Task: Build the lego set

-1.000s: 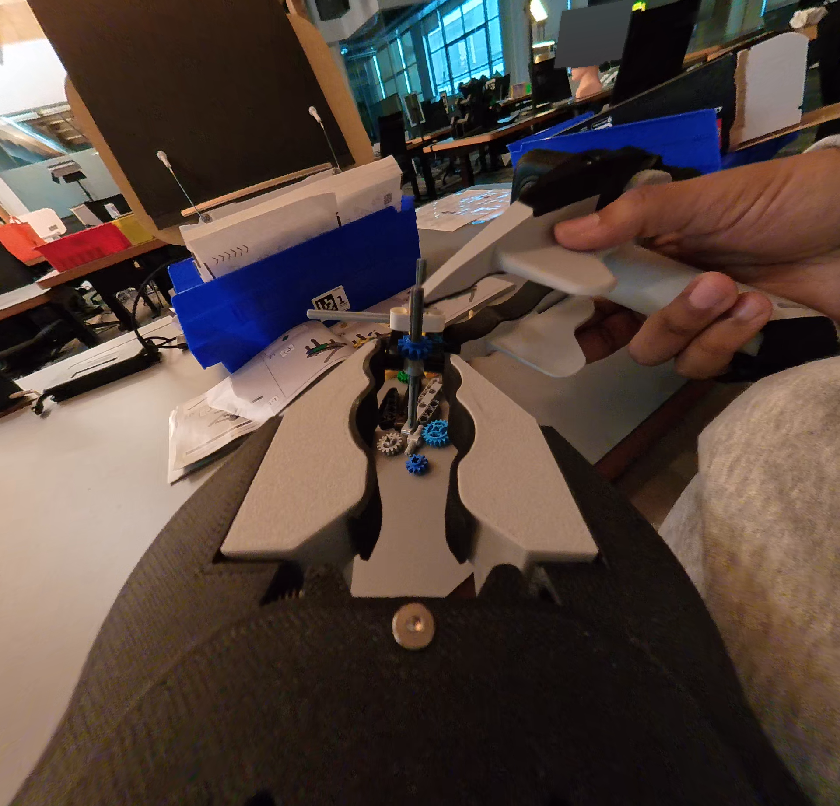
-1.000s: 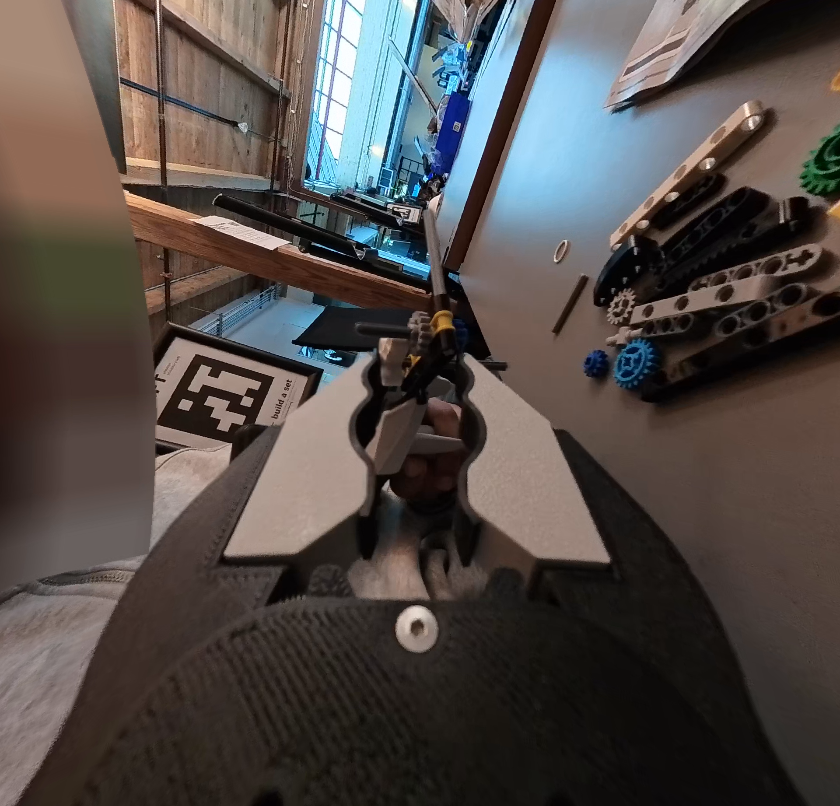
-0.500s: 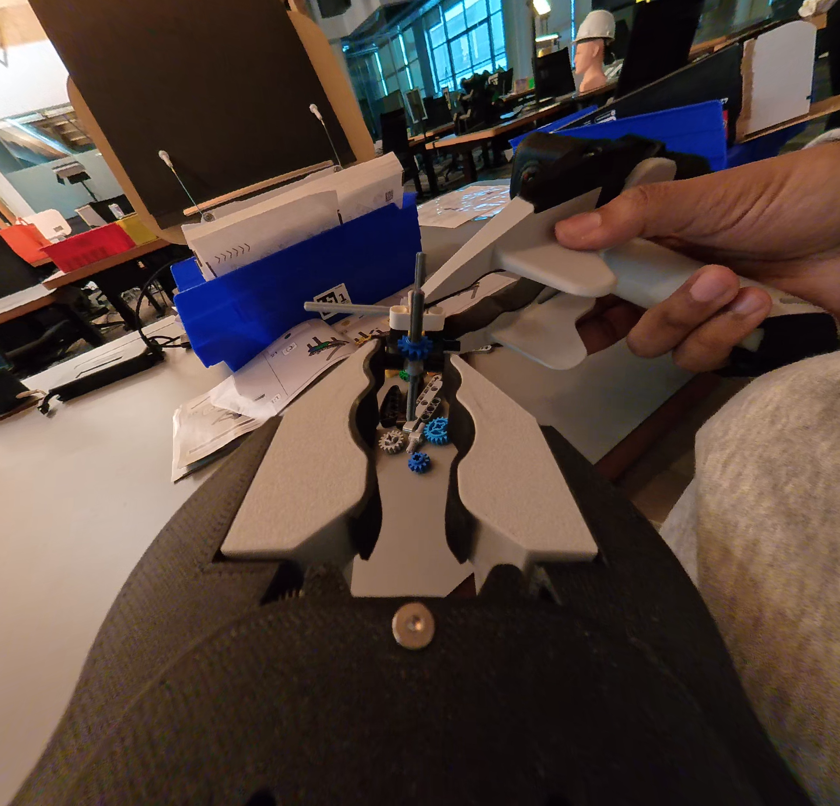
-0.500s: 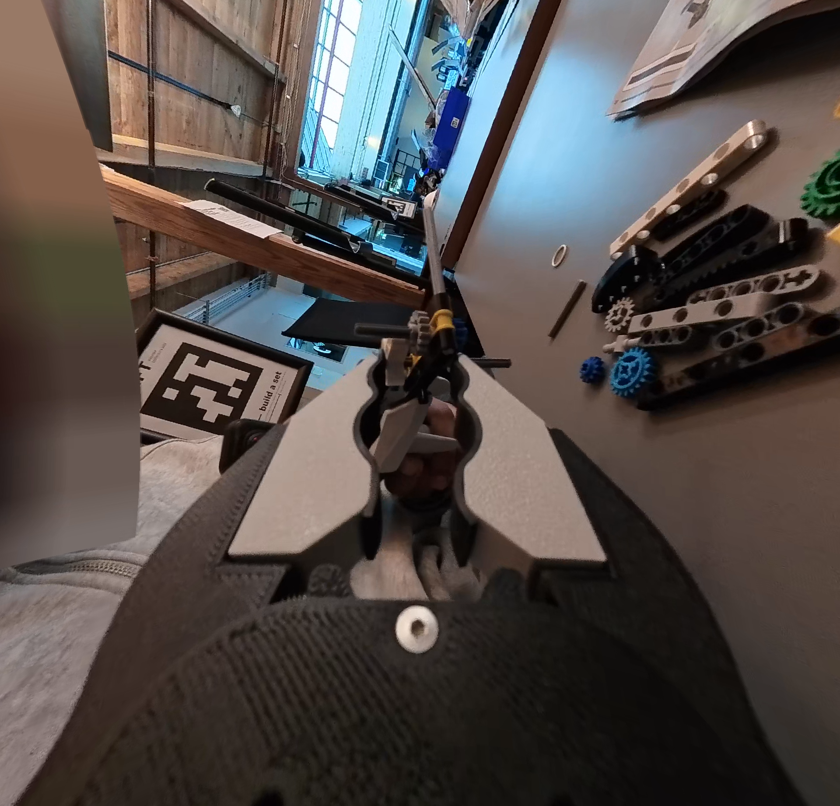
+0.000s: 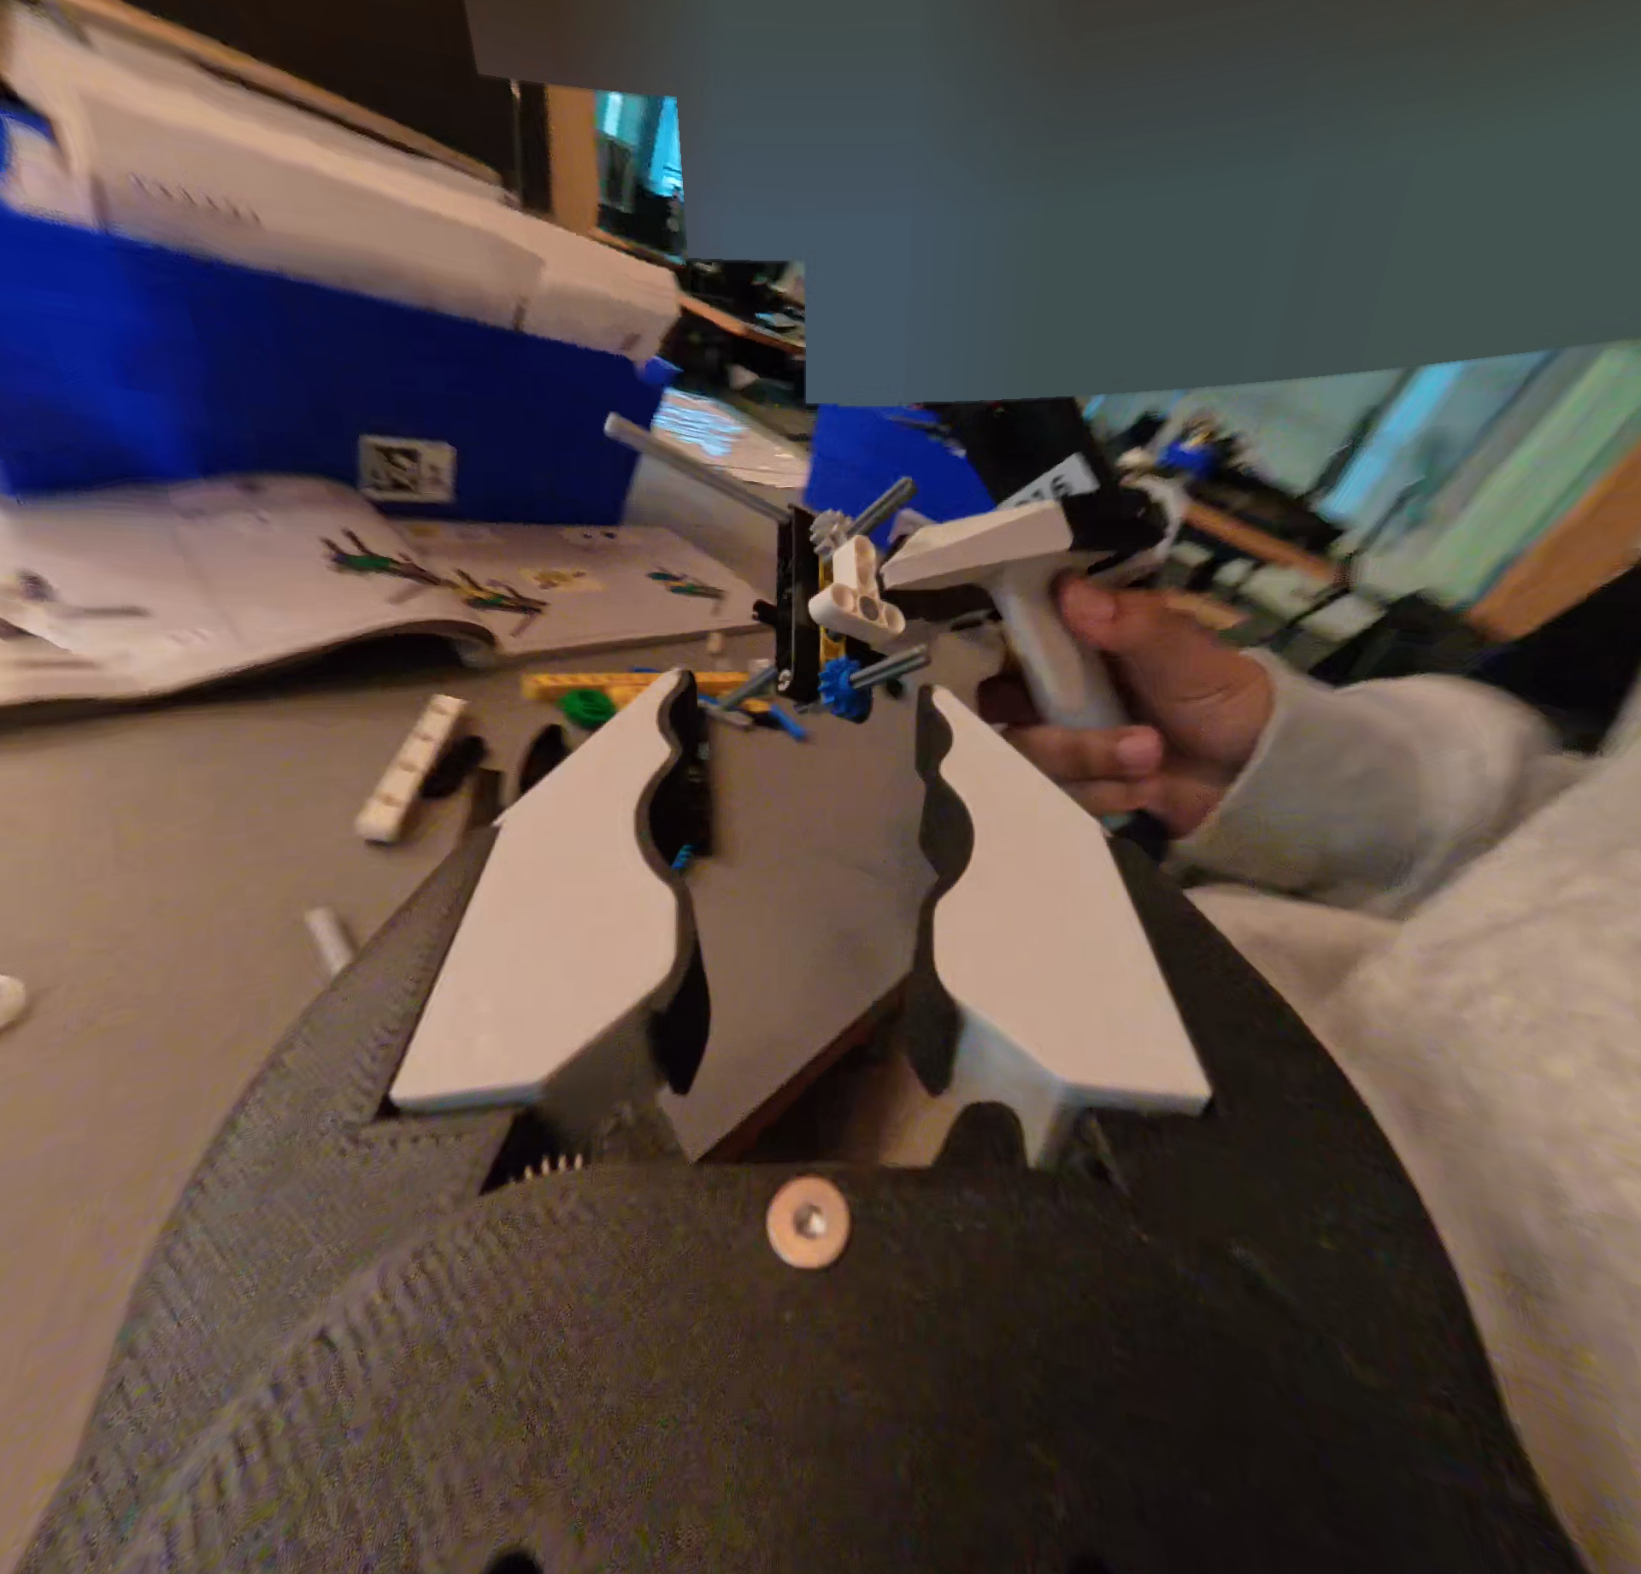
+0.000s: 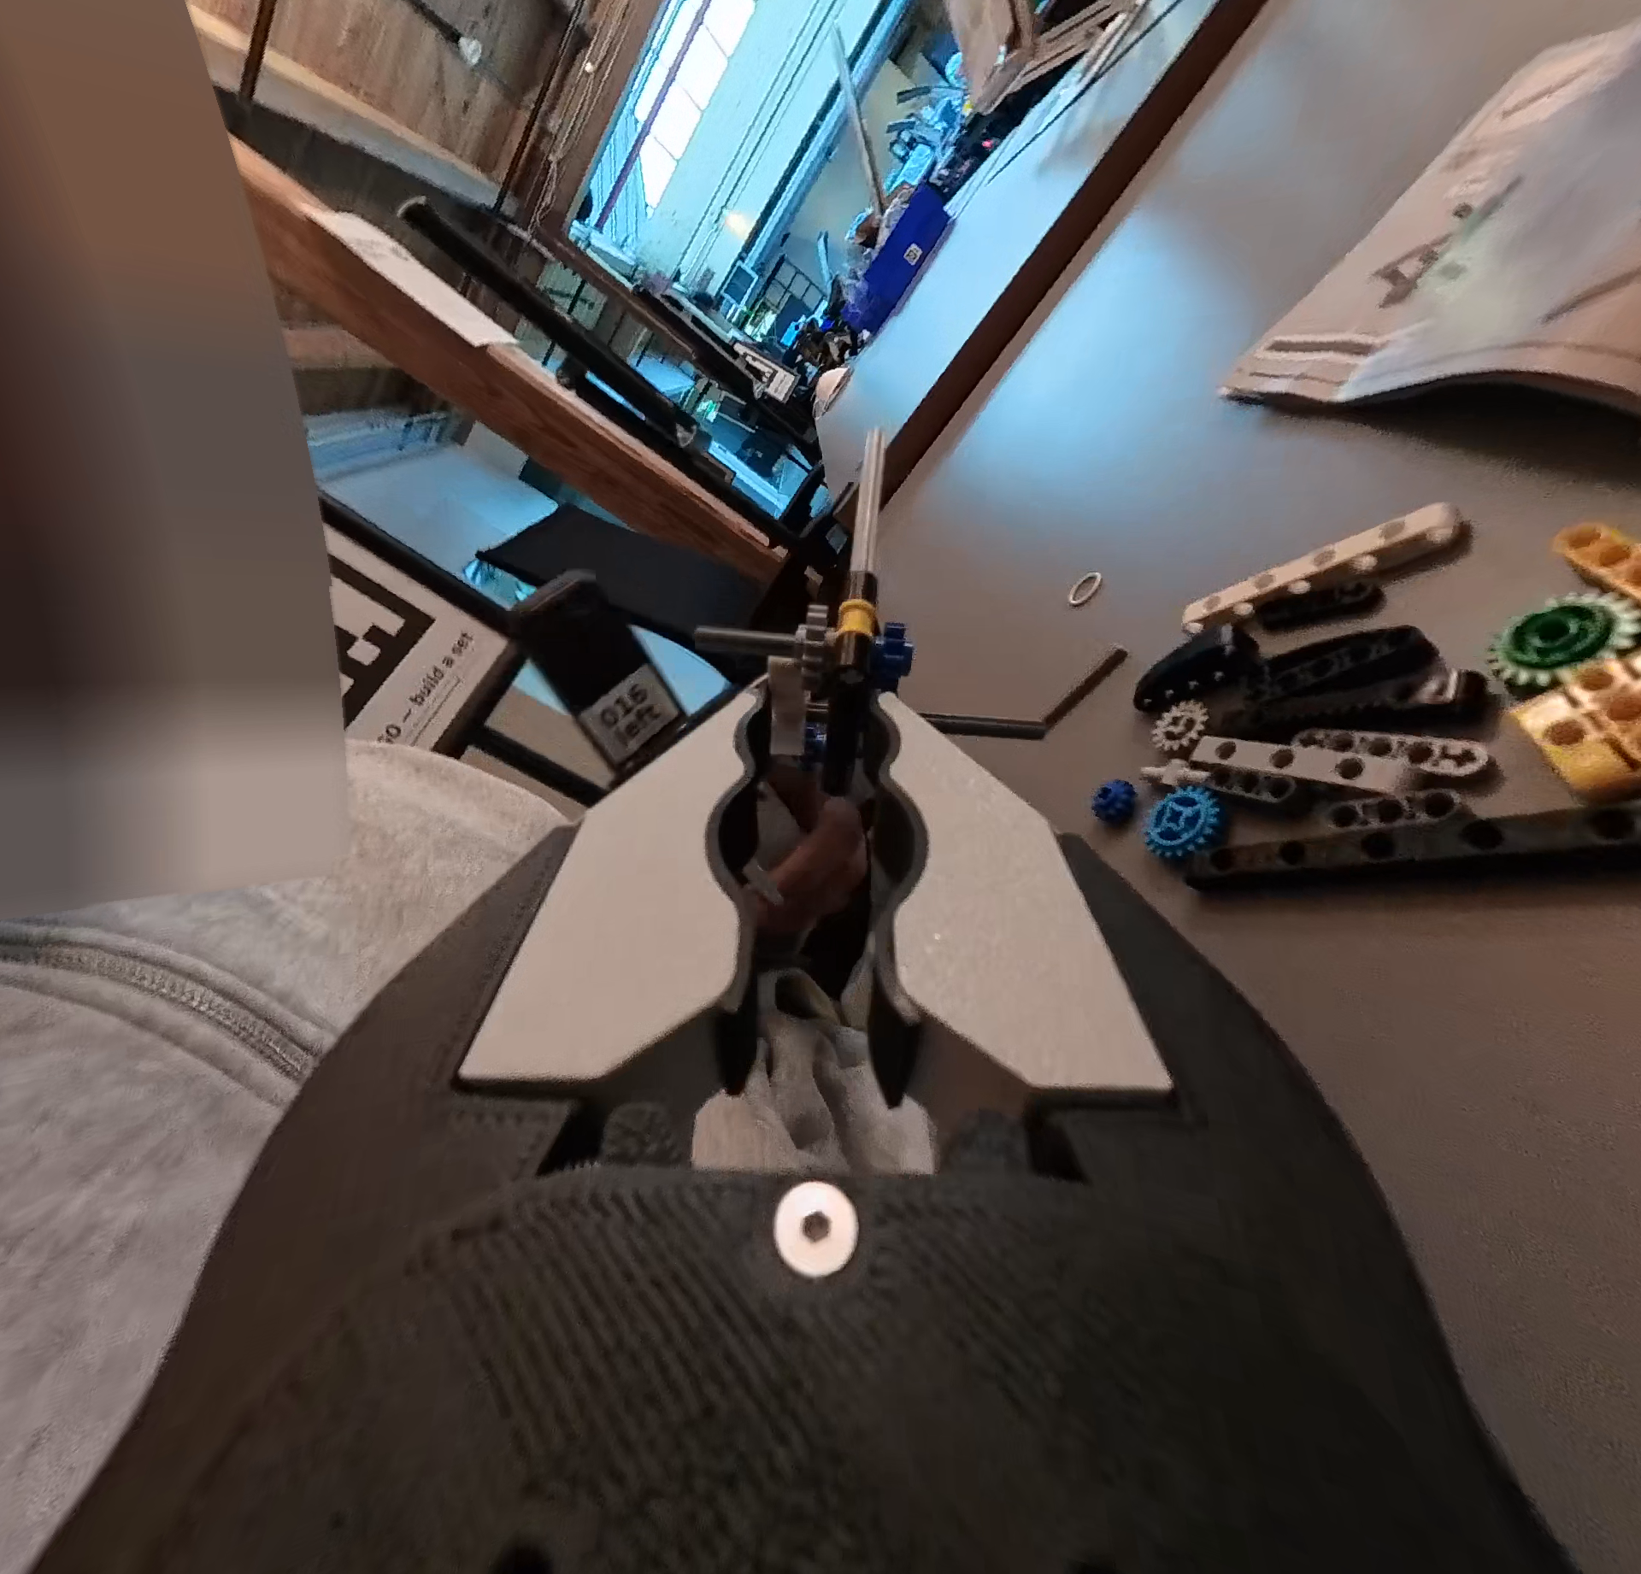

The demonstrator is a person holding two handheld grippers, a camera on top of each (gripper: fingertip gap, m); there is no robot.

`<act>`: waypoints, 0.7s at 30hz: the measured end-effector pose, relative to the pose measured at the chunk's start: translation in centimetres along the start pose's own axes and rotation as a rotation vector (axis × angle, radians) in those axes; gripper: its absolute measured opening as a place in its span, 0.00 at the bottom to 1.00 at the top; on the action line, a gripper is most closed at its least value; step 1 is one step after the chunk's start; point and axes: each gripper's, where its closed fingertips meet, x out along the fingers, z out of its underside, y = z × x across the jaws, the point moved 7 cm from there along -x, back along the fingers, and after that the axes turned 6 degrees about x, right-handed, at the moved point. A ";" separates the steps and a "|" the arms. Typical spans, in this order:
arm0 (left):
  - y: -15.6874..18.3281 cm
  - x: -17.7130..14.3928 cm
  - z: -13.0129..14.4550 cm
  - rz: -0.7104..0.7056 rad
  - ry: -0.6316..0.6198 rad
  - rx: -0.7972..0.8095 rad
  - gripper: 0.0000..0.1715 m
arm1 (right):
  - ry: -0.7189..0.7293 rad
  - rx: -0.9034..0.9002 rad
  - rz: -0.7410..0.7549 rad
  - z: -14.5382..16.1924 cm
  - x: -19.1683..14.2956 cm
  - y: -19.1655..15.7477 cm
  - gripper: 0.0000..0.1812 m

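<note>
A small lego assembly (image 5: 821, 608) of a black beam, white angle piece, grey axles and blue and grey gears hangs in the air above the grey table (image 5: 178, 865). My right gripper (image 6: 826, 706) is shut on the assembly (image 6: 839, 661), whose long grey axle points away from it. In the left wrist view the right gripper (image 5: 897, 595) comes in from the right, held by a hand (image 5: 1145, 697). My left gripper (image 5: 804, 706) is open and empty, just below and in front of the assembly, not touching it.
Loose parts lie on the table: a white beam (image 6: 1323, 573), black beams (image 6: 1314, 679), a green gear (image 6: 1563, 639), blue gears (image 6: 1185, 821) and yellow beams (image 6: 1598, 715). An open instruction booklet (image 5: 266, 581) and a blue bin (image 5: 266, 377) lie behind. A grey sleeve (image 5: 1421, 821) is at the right. Only a small space, under 4 cm, lies between the two pairs of fingers. The green gear (image 6: 1563, 639) sits 12 cm or so from the ends of my right fingers.
My left gripper has opened, let go of the assembly and swung to a new angle. The right gripper keeps hold of the assembly and has turned it.
</note>
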 end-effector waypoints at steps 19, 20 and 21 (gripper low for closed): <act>-1.2 0.0 0.4 0.323 0.044 -0.545 0.23 | -0.078 -0.224 -0.010 0.5 1.0 -1.1 0.10; -1.3 0.0 0.4 0.324 0.045 -0.548 0.22 | -0.080 -0.223 -0.013 0.5 1.0 -1.1 0.10; -1.3 0.0 0.4 0.326 0.045 -0.549 0.21 | -0.081 -0.222 -0.017 0.5 1.1 -1.0 0.10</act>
